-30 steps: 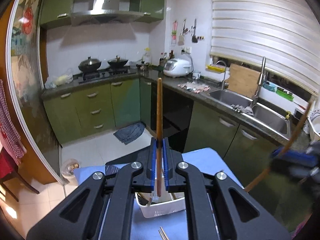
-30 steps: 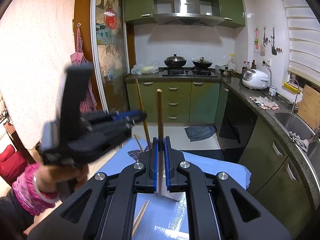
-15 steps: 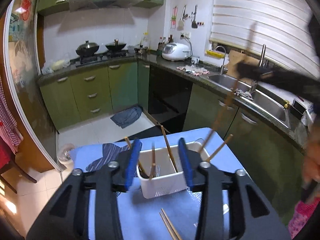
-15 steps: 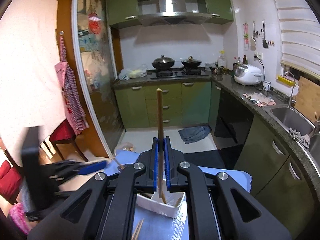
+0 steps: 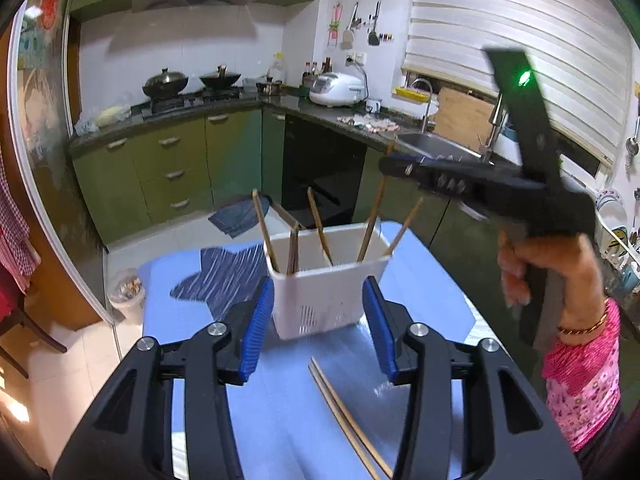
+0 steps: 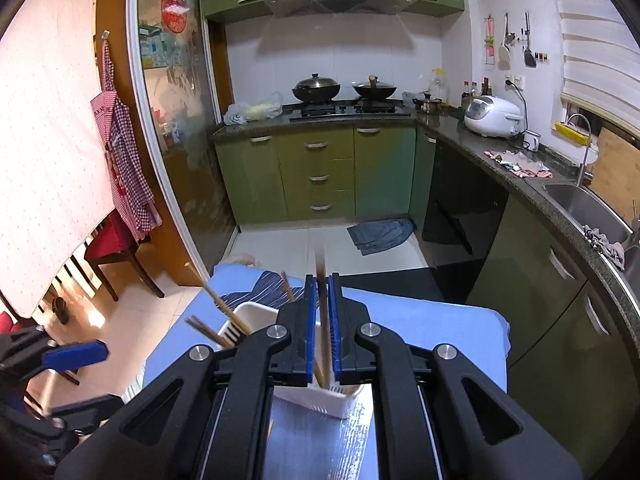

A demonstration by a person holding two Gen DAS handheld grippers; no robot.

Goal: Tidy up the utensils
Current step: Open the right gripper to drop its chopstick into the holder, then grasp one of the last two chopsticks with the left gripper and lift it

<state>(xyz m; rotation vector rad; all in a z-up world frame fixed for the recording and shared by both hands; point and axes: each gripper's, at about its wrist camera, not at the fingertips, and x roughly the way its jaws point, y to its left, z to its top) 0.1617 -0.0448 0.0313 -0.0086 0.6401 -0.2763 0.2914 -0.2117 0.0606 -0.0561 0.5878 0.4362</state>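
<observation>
A white utensil basket [image 5: 328, 284] stands on the blue table [image 5: 280, 420] with several wooden chopsticks leaning in it. My left gripper [image 5: 320, 328] is open and empty, its jaws either side of the basket's front. Two loose chopsticks [image 5: 344, 412] lie on the table between the jaws. My right gripper [image 6: 323, 320] hangs above the basket [image 6: 320, 398] with a chopstick [image 6: 322, 312] between its slightly parted jaws, the chopstick's lower end down in the basket. The right gripper also shows in the left wrist view [image 5: 394, 166], above the basket.
Green kitchen cabinets [image 6: 320, 176] and a dark countertop with a sink [image 6: 580, 204] run behind and to the right. A rag [image 6: 380, 234] lies on the floor. A chair [image 6: 112, 248] stands left. The table's far edge is just behind the basket.
My left gripper opened, let its chopstick drop into the basket and pulled back low. My right gripper moved over the basket and lowered its chopstick into it, its jaws loosening.
</observation>
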